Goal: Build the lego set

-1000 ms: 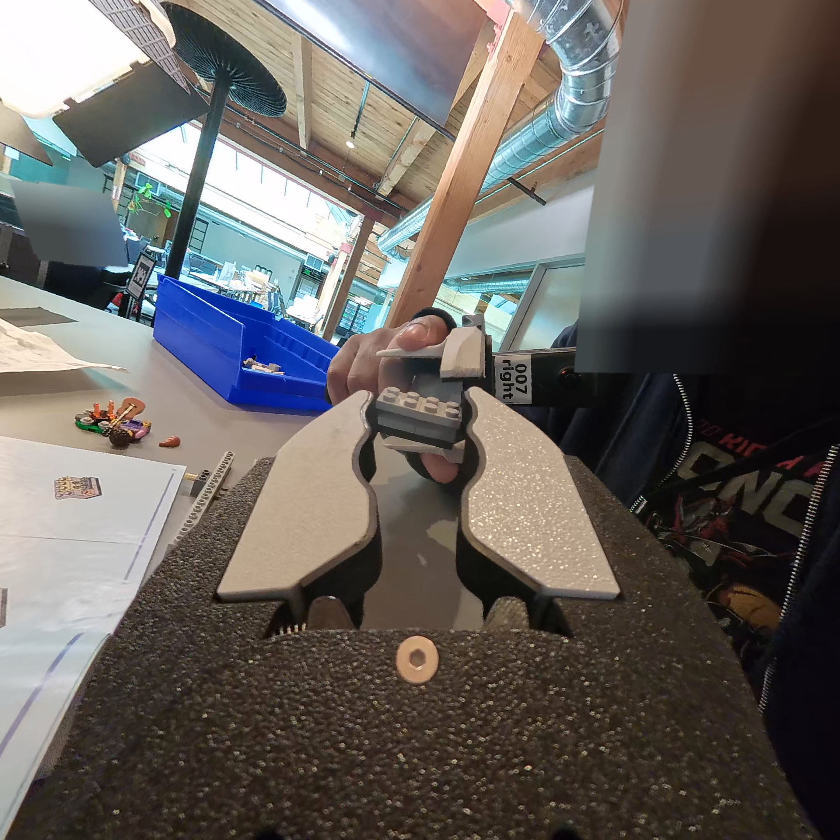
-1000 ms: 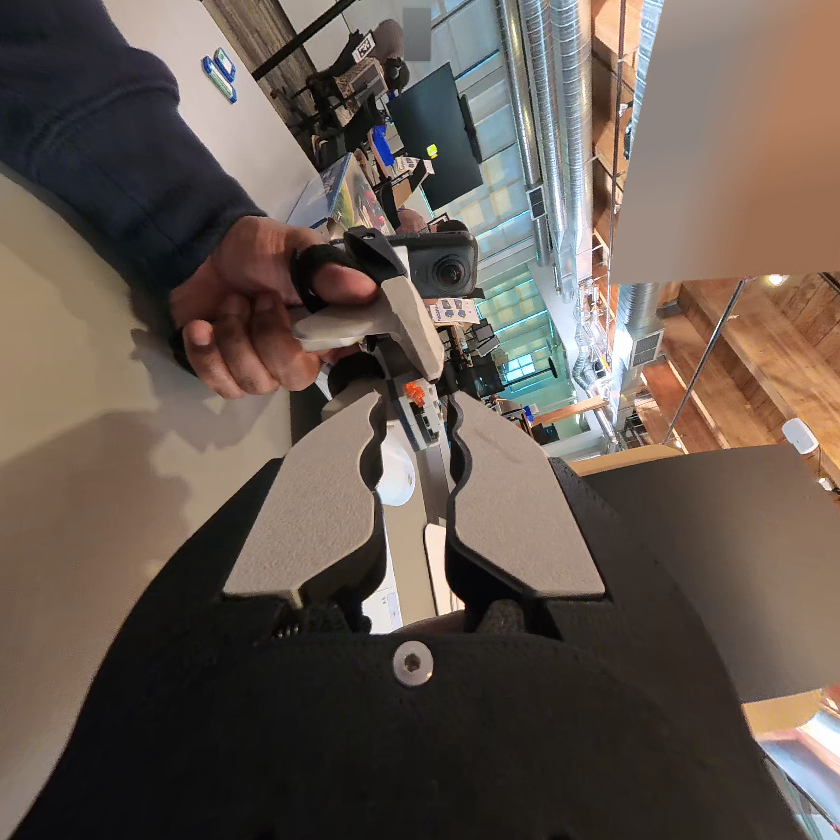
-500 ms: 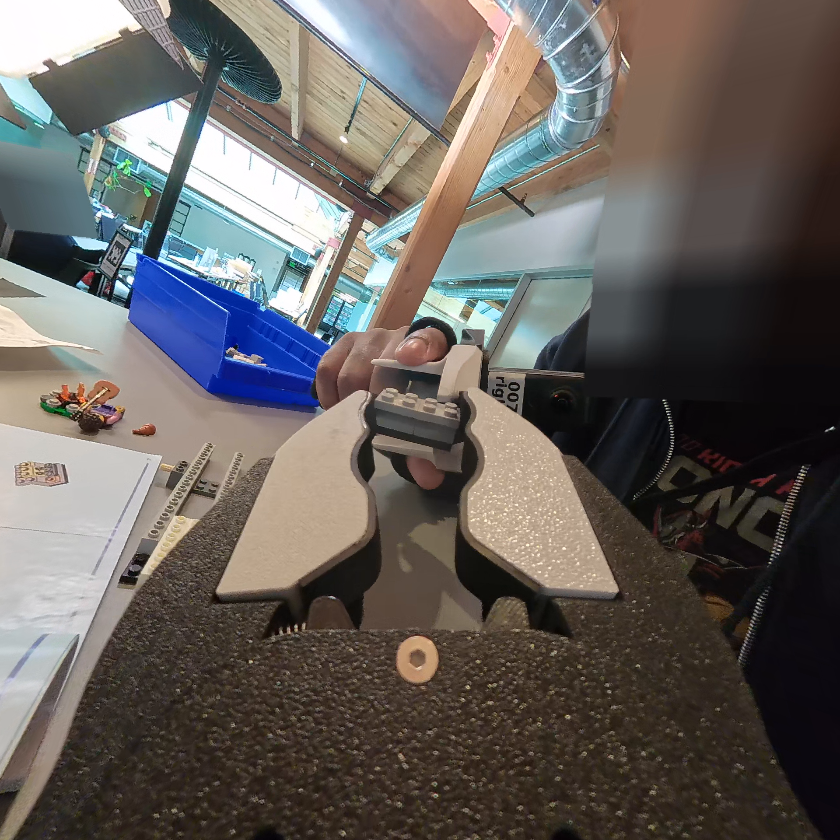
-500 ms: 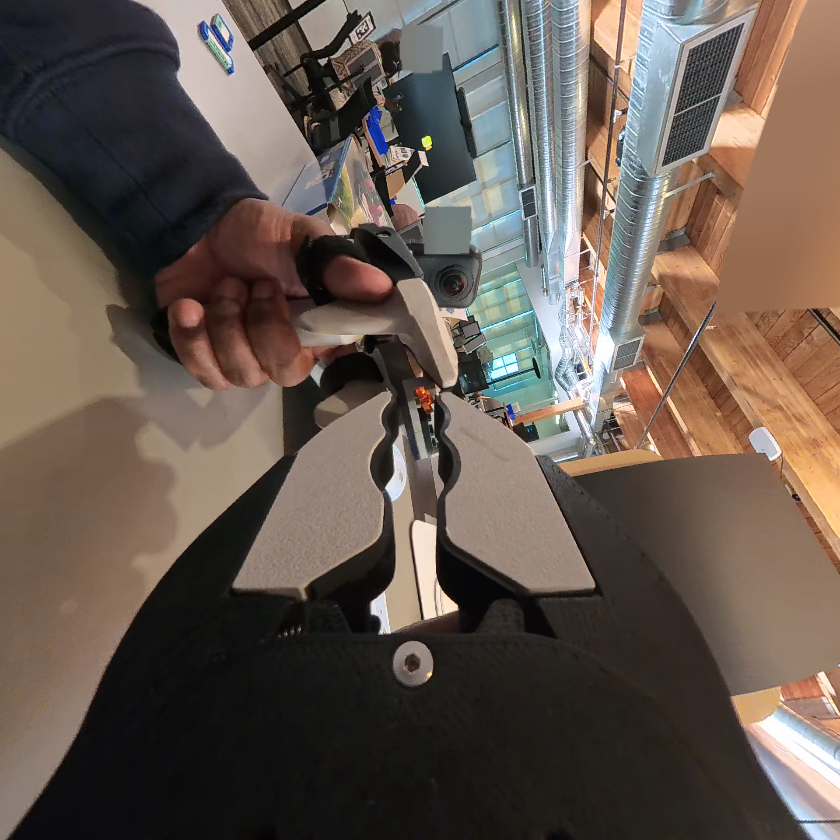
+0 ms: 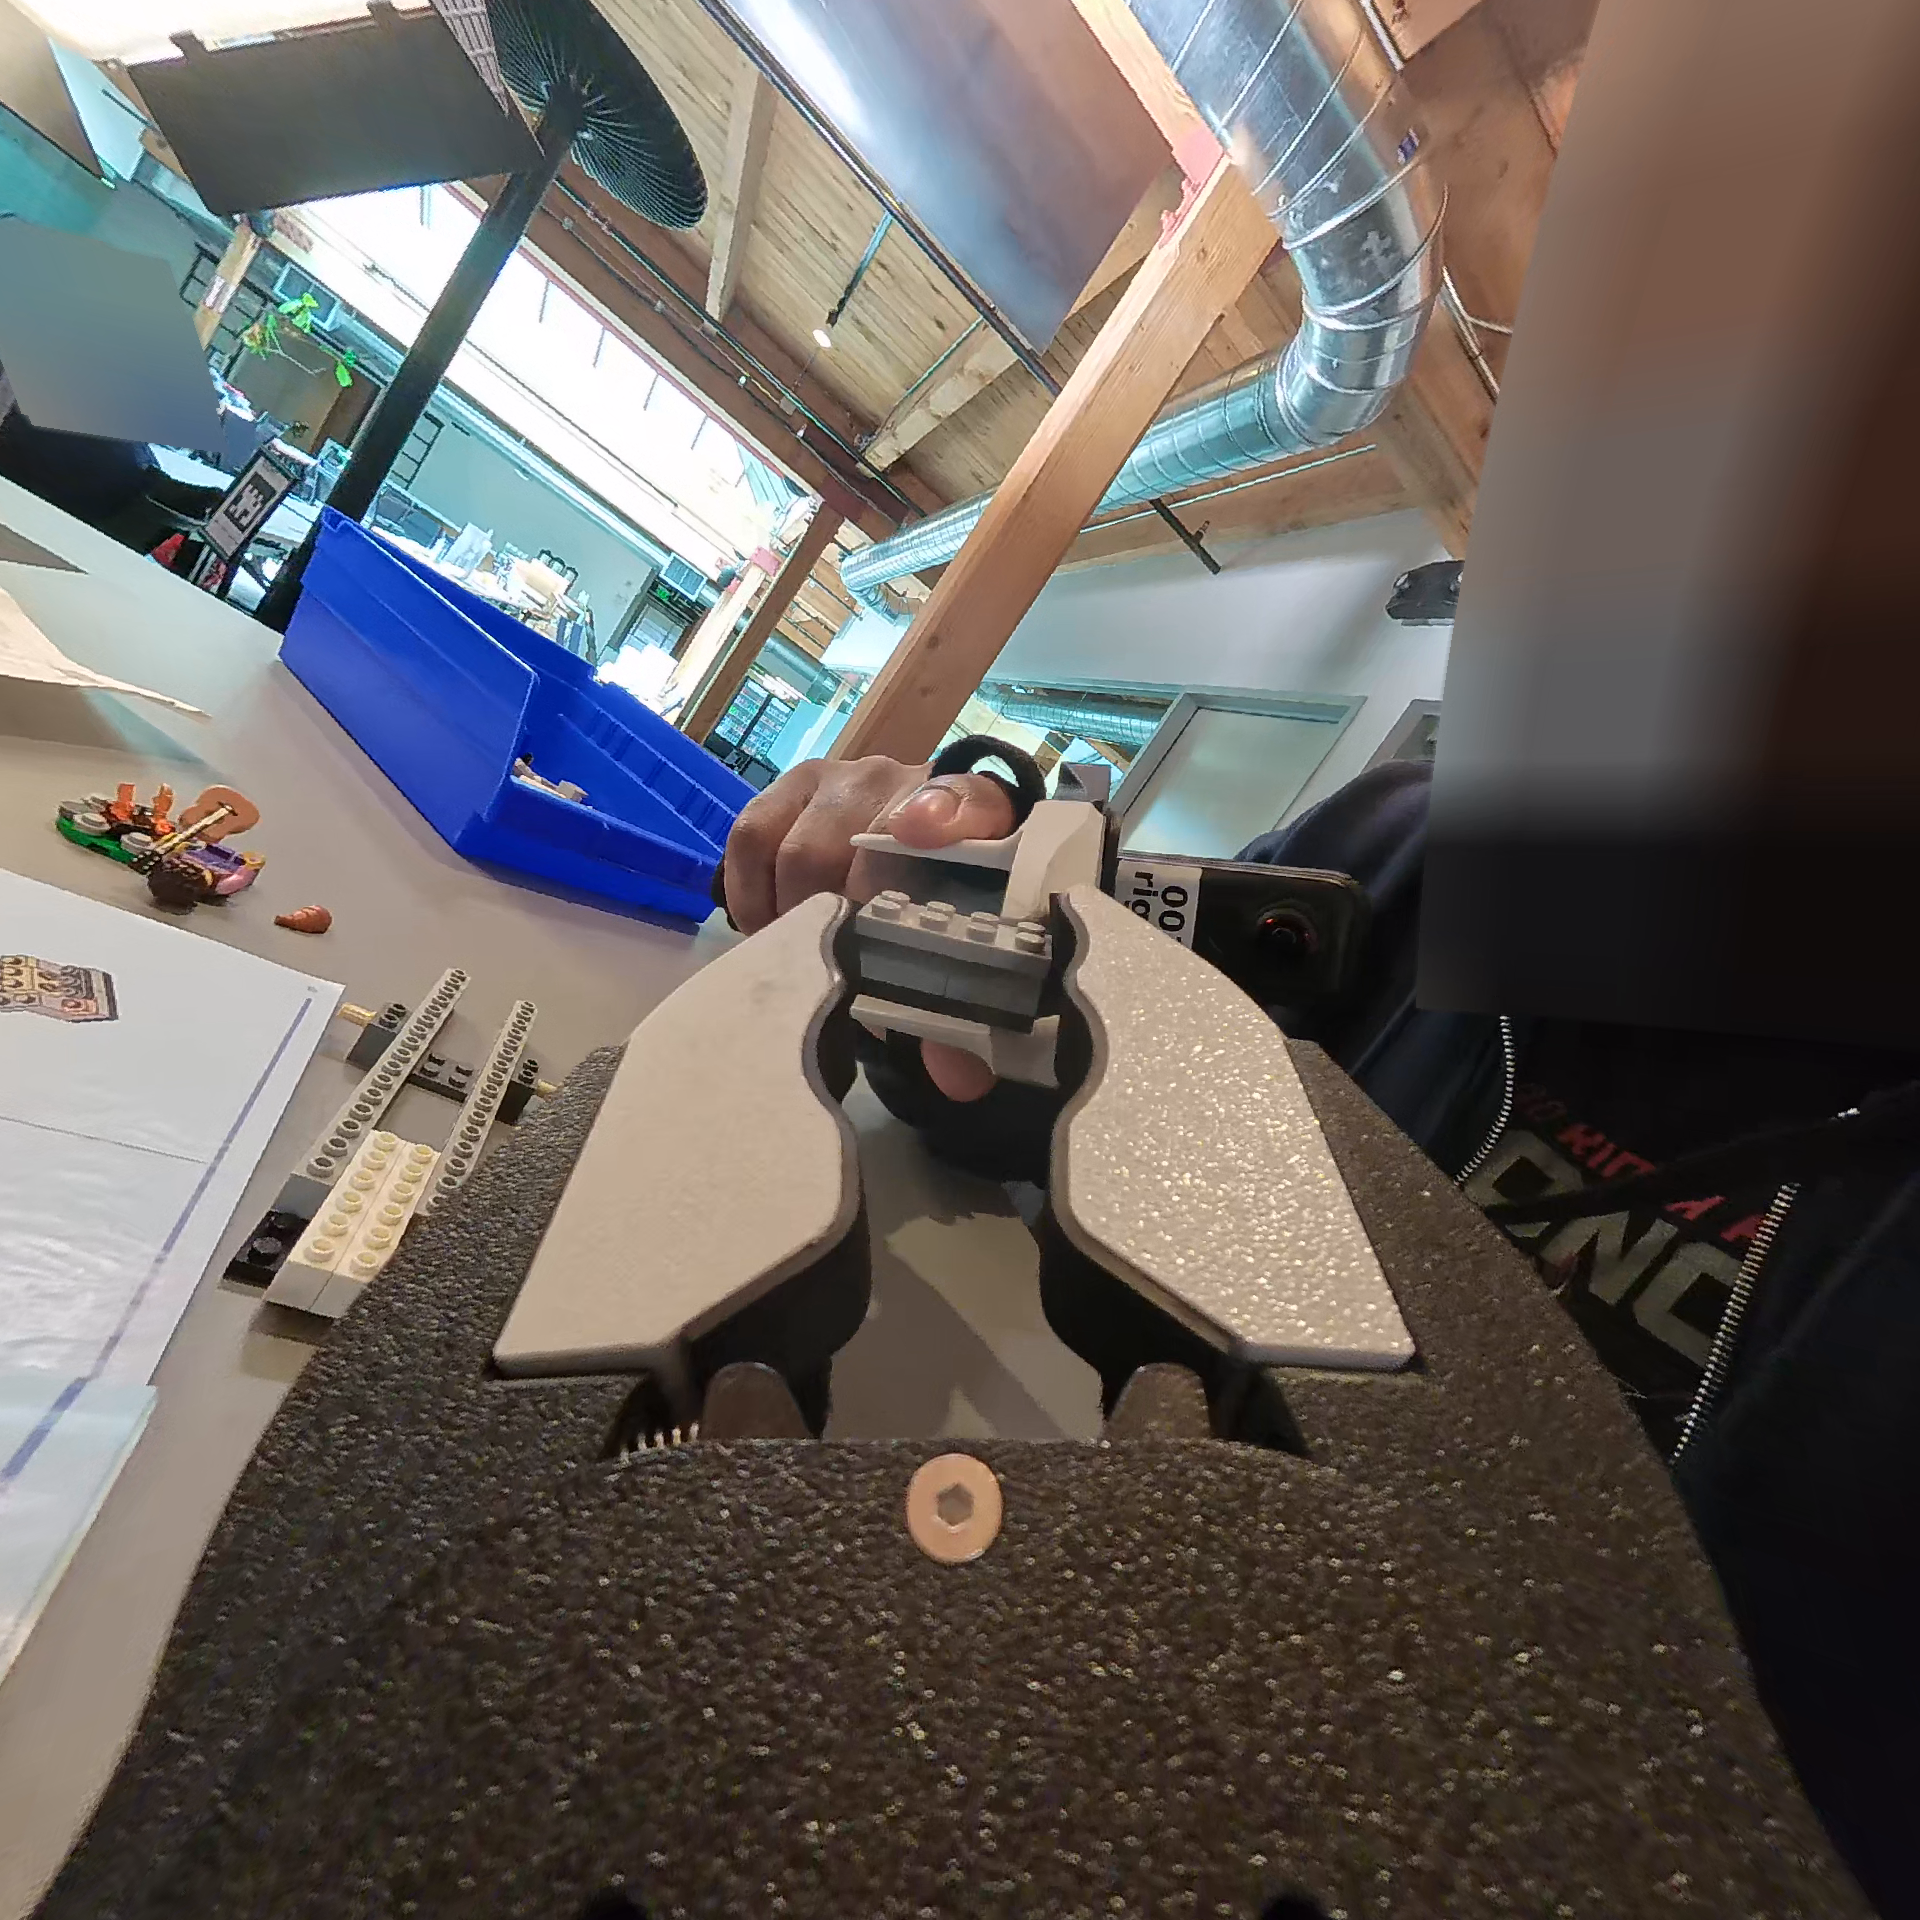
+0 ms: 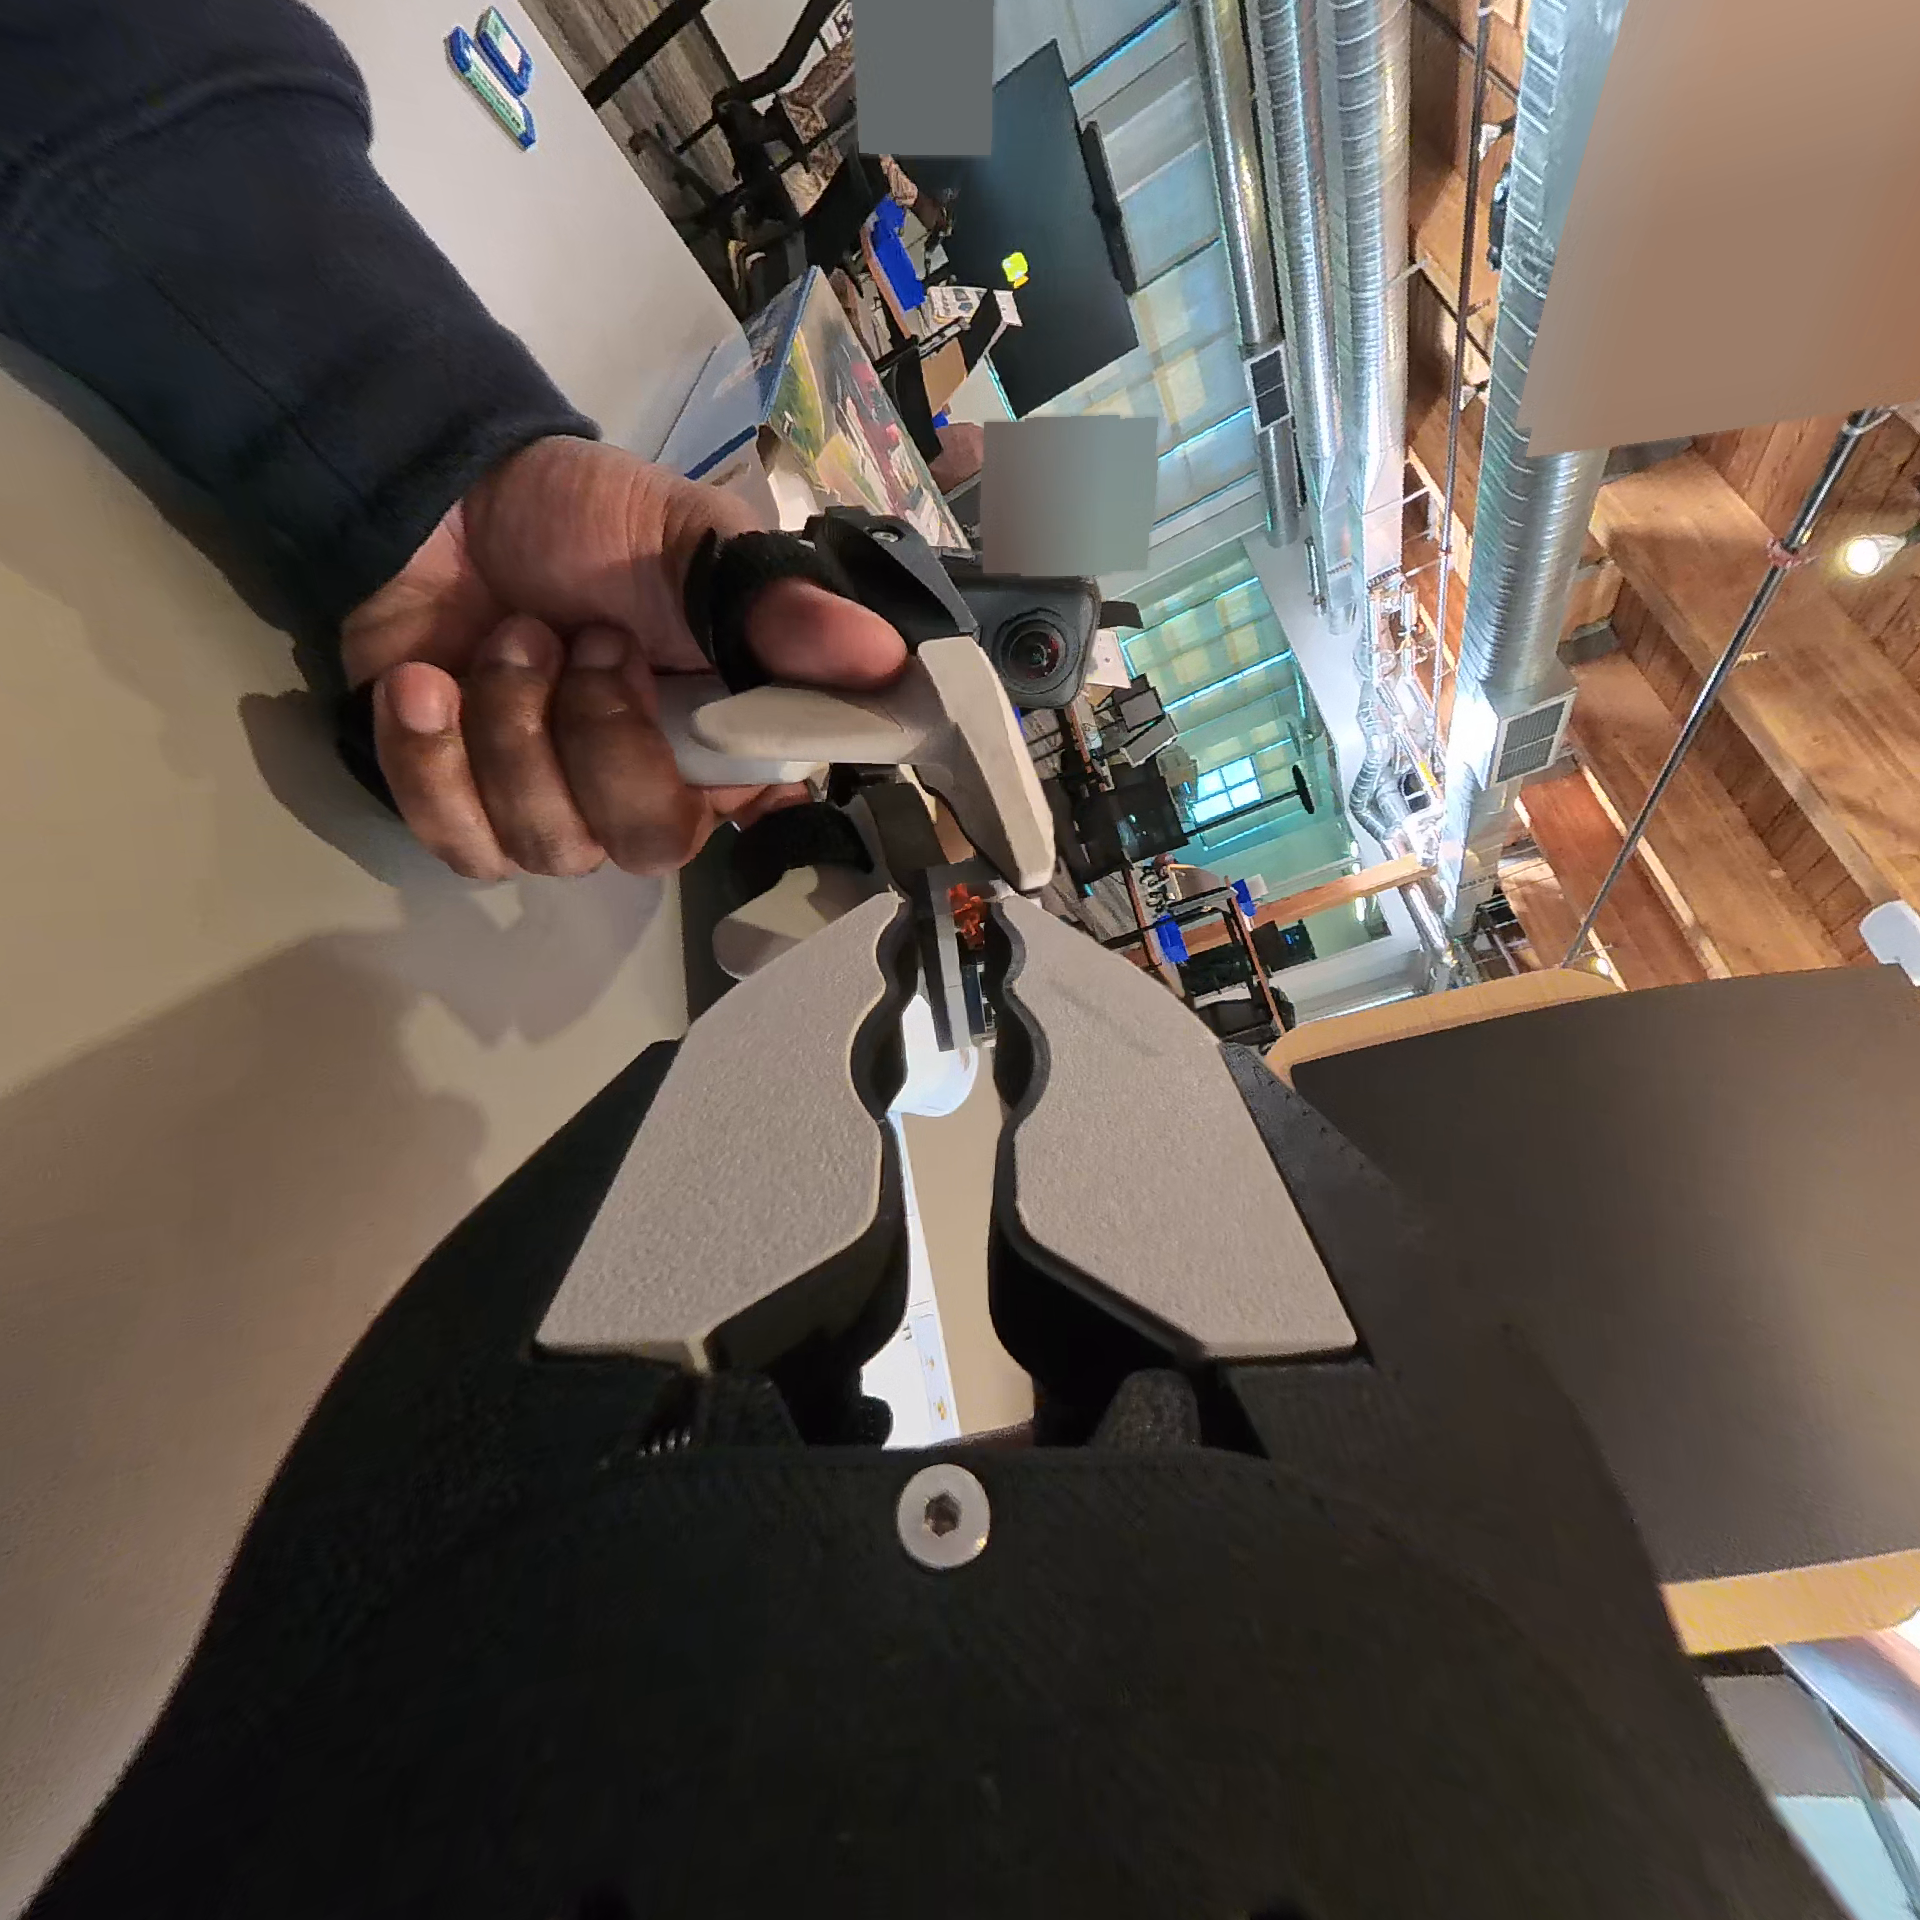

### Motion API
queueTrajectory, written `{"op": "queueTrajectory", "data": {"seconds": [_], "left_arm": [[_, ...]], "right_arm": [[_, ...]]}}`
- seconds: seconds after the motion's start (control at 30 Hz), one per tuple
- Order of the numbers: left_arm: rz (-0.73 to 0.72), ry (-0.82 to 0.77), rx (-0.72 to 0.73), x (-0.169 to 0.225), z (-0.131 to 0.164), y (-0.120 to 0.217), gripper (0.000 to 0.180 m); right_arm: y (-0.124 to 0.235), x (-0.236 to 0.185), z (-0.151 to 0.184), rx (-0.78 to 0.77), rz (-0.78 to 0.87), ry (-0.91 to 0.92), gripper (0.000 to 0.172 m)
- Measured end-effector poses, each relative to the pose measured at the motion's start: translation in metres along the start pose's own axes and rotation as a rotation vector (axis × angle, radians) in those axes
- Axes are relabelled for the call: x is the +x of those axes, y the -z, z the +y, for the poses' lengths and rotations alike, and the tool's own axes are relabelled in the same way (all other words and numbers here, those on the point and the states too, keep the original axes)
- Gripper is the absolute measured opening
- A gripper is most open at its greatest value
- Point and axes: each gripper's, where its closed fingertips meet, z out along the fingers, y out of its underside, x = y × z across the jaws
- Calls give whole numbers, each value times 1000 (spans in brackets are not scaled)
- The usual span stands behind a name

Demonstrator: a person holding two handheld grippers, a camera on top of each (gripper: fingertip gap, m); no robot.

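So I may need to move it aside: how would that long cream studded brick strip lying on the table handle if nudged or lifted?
The long cream studded brick strip looks like rigid plastic, so probably stiff and light. Lying flat on the grey table, it should slide, not roll. It seems built from joined bricks, so it might separate.

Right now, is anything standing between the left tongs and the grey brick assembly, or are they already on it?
Nothing visible does. The left tongs already clamp the grey brick assembly, a finger at each end. The right tongs close on the same assembly from its other side.
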Motion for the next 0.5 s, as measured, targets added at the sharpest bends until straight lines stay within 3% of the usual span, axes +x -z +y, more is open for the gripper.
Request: {"op": "queueTrajectory", "data": {"seconds": [0.3,0.43,0.5], "left_arm": [[2,24,14,-2,-1,0,35],[0,12,33,-1,-4,1,35],[4,24,44,-2,-6,2,35]], "right_arm": [[-2,1,1,-5,1,-25,12],[-3,4,0,11,80,17,13],[-2,4,-2,25,91,27,20]]}}
